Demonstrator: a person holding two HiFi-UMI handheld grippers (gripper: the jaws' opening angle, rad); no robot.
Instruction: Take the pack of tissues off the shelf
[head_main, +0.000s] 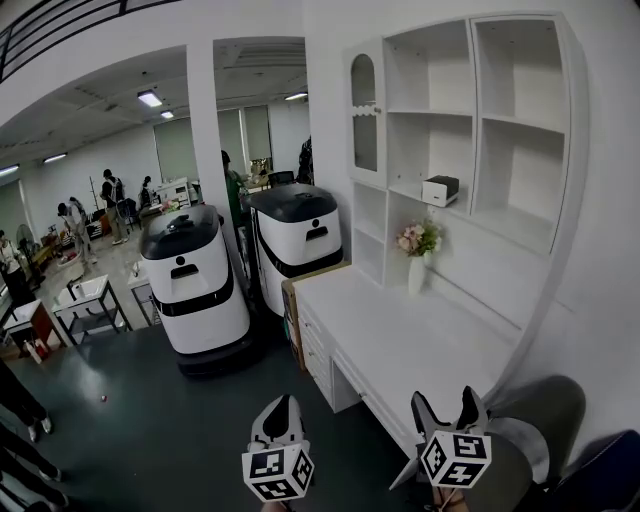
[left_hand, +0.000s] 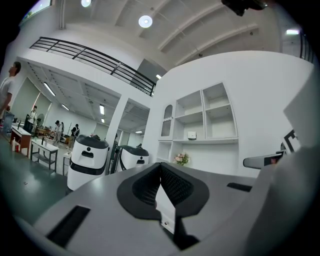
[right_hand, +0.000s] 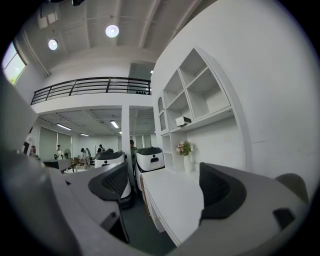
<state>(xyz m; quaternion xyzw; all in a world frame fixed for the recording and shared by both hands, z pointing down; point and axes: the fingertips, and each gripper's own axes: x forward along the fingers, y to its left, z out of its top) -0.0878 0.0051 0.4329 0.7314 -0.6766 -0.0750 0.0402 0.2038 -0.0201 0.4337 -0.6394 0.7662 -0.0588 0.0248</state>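
The pack of tissues, a small white box with a dark top, sits on a middle board of the white wall shelf. It also shows small in the left gripper view and the right gripper view. My left gripper is low at the bottom of the head view, jaws shut with nothing between them. To its right, my right gripper stands open and empty. Both are far below and in front of the shelf.
A white desk with drawers runs under the shelf, with a vase of flowers on it. Two white service robots stand to the left of the desk. A dark chair is at my right. Several people stand in the far hall.
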